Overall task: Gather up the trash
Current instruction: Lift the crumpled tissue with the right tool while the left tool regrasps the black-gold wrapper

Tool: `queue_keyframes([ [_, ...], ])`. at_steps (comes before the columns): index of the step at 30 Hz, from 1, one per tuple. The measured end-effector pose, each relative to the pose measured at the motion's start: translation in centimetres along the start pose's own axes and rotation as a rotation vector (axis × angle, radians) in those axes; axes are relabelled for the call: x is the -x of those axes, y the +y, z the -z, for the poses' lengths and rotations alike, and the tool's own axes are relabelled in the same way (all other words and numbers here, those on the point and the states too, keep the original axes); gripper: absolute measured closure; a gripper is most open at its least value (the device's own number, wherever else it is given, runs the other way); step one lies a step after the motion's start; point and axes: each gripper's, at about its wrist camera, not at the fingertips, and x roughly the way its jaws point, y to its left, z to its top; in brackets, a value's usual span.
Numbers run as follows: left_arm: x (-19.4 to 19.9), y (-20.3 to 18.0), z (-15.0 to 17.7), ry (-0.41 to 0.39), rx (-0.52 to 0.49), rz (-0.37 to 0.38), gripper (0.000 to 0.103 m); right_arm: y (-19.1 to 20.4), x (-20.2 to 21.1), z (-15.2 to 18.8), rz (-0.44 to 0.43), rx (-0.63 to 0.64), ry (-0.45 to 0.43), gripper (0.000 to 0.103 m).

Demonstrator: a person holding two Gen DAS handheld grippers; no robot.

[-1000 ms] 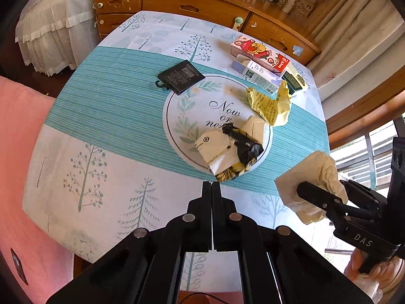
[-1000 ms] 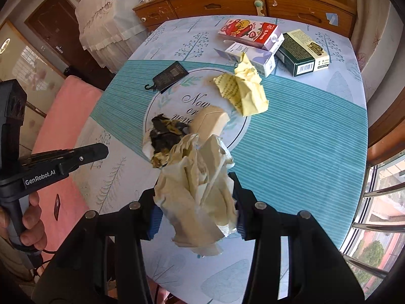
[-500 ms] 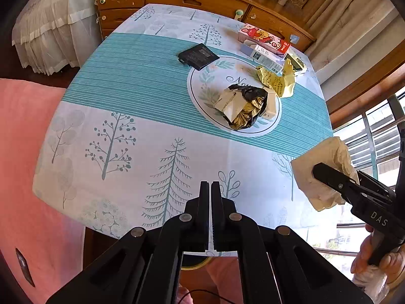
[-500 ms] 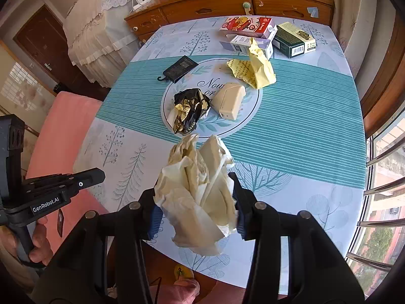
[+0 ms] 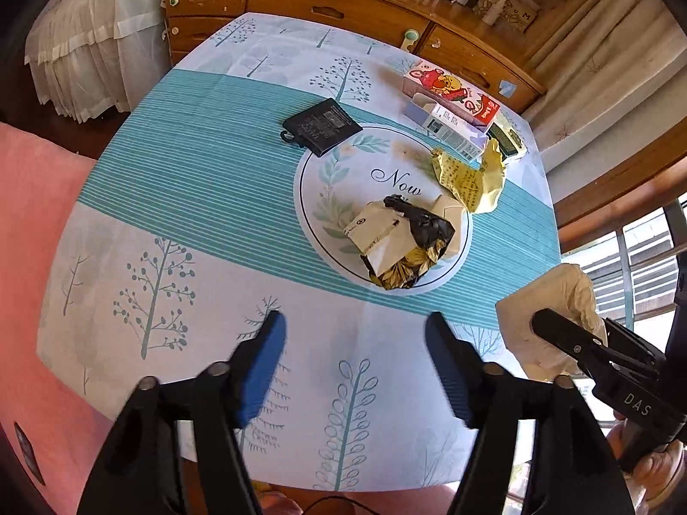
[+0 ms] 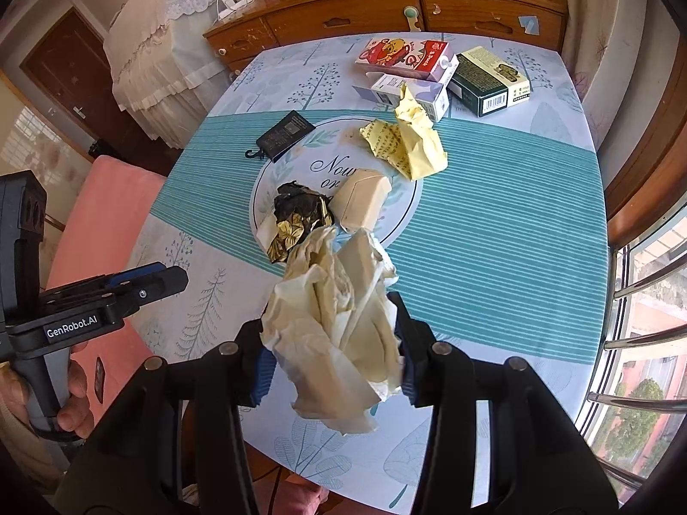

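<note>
Your right gripper pinches one crumpled tissue above the desk's near edge, your left gripper has its jaws spread and empty, while the black-gold wrapper and yellow paper at desk middle remain to collect.

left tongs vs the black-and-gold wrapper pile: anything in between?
Nothing. In the left wrist view only bare tablecloth with printed trees lies between the open left tongs and the wrapper pile.
</note>
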Motion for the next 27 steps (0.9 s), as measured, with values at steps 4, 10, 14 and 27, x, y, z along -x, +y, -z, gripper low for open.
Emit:
queue_keyframes([
  [4, -1.1, 0.5, -1.5, -0.009, 0.07, 0.022, 0.016, -1.0, -0.7, -1.8, -0.014, 0.004, 0.006, 0.06],
  [10, -3.2, -0.3, -3.6, -0.009, 0.108, 0.042, 0.016, -2.5, -1.7, -3.7, -0.038, 0.02, 0.018, 0.06],
  [14, -5.0, -2.2, -4.7, 0.022, 0.097, 0.073, 0.016, -3.8, -2.5, -4.5, -0.047, 0.018, 0.033, 0.06],
  [27, -10.6, -5.7, -5.7, 0.141, 0.035, 0.007, 0.021, -6.8, -4.2, -5.1, -0.059, 0.019, 0.084, 0.06],
])
